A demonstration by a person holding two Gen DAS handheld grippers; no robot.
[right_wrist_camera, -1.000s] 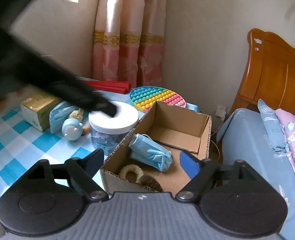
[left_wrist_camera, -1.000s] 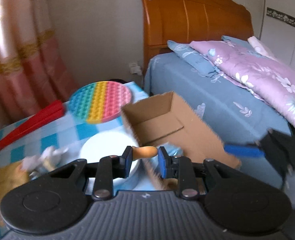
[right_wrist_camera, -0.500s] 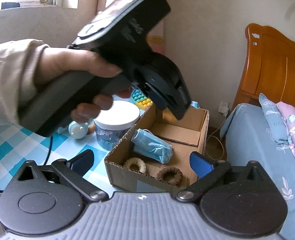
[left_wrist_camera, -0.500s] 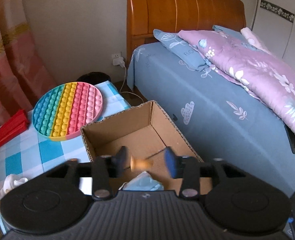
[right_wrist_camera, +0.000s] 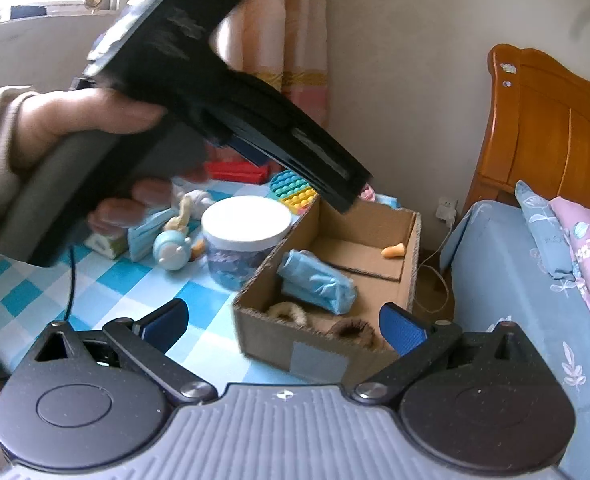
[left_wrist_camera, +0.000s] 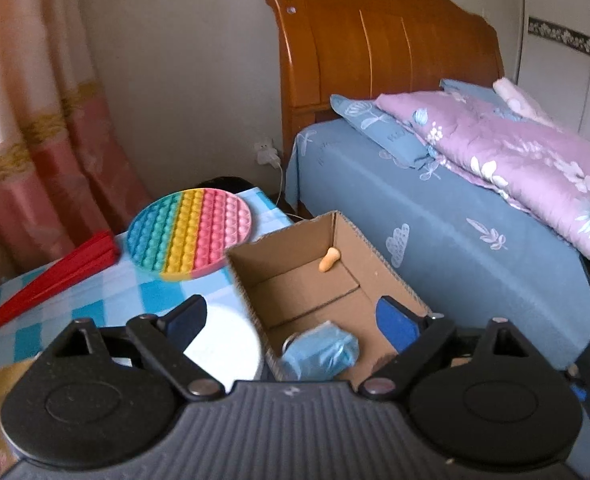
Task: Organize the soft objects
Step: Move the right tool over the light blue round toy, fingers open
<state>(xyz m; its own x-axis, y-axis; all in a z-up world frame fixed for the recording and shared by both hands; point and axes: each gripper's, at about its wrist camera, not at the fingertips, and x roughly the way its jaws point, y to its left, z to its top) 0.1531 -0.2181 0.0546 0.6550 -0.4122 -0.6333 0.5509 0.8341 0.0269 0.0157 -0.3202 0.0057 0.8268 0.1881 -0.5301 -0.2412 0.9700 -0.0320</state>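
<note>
Left wrist view: the left claw (left_wrist_camera: 291, 320) stands spread wide, its jaws having just been opening, and nothing sits between the blue pads (left_wrist_camera: 397, 322). Ahead of it the cardboard box (left_wrist_camera: 379, 256) stands at the desk's edge nearest the bed (left_wrist_camera: 455, 216). The orange earplug (left_wrist_camera: 328, 259) lies on the box floor at the far end, against the wall on the bed side, well beyond the claw's tips and apart from them. A folded blue face mask (left_wrist_camera: 321, 350) lies at the near end of the box, just beyond the claw's body. On the checked desk (left_wrist_camera: 95, 292) a white-lidded jar (left_wrist_camera: 231, 352) stands beside the box, behind the left pad; a round rainbow pop toy (left_wrist_camera: 189, 234) lies towards the far edge, a red folded fan (left_wrist_camera: 51, 276) near the far left corner.

Right wrist view: the right claw (right_wrist_camera: 283, 322) is also spread wide and bare. It looks at the near end of the box (right_wrist_camera: 327, 356), where a pale furry hair tie (right_wrist_camera: 285, 312) and a brown one (right_wrist_camera: 353, 330) lie just inside the wall, between the pads in the picture but beyond them. The mask (right_wrist_camera: 319, 282) lies further in, and the earplug (right_wrist_camera: 393, 250) at the far end, well apart from this claw. A hand (right_wrist_camera: 95, 128) holds the left claw (right_wrist_camera: 345, 196) above the box's far end, its tip clear of the earplug below. The jar (right_wrist_camera: 245, 236) touches the box's side.
</note>
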